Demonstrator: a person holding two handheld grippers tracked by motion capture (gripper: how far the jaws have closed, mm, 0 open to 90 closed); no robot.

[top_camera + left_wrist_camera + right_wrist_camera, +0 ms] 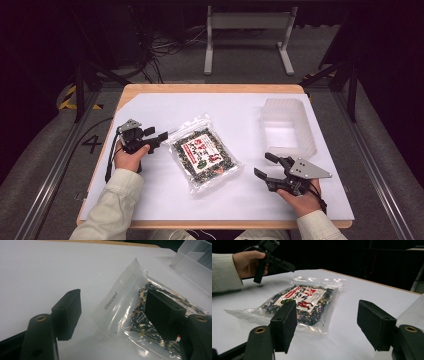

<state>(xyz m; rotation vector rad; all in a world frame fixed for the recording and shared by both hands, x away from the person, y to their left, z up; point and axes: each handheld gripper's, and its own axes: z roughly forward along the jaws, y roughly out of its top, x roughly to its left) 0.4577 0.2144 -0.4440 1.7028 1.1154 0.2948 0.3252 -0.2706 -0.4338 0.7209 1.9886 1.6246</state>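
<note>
I hold a two-jaw gripper in each hand over a white sheet (pixel 150 200) that covers a wooden table. Between them lies a clear plastic pouch (pixel 204 153) of dark dried food with a red and white label, flat on the sheet near the middle and turned at a slant. My left gripper (pixel 161 136) sits just beside the pouch's upper left corner, pointed at the clear sealed strip there. Its jaws stand partly open with nothing gripped; in the left gripper view the pouch's sealed edge (pixel 120 300) lies between and beyond the two black pads, not pressed by either. I judge I am lining up on that empty strip because it is flat and thin, easier to pinch than the lumpy filled part. My right gripper (pixel 266 166) waits near the pouch's lower right side, apart from it, jaws wide and empty, aimed across the pouch in the right gripper view (pixel 302 302). A translucent plastic tub (pixel 300 145) stands empty at the far right, near that hand, which looks like the likely place for the pouch to go.
</note>
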